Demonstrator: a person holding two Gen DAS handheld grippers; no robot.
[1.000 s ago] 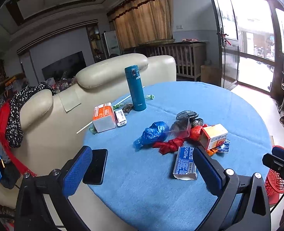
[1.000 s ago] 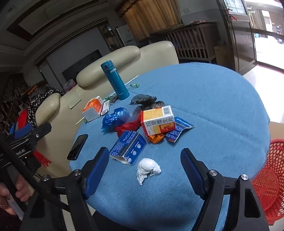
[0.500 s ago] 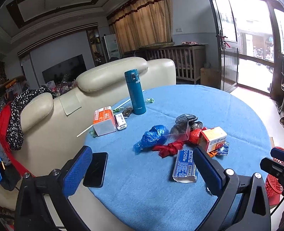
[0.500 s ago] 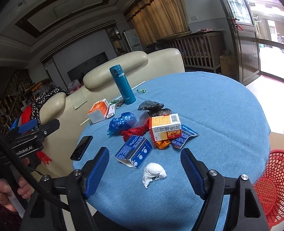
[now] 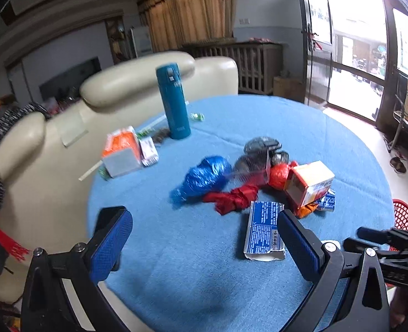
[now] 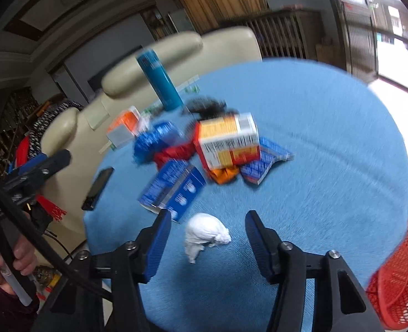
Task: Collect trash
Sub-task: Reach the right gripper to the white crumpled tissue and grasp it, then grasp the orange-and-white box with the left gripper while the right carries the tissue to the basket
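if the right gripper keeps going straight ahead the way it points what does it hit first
Most likely the crumpled white tissue, lying on the blue tablecloth between the open right gripper fingers; depth is blurry, so that is a guess.

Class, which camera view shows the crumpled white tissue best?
The right wrist view: the crumpled white tissue lies whole between the open right gripper fingers. The left wrist view shows only a sliver behind its finger.

Left hand-held gripper [image 5: 204, 244] and right hand-held gripper [image 6: 208, 242] gape, empty
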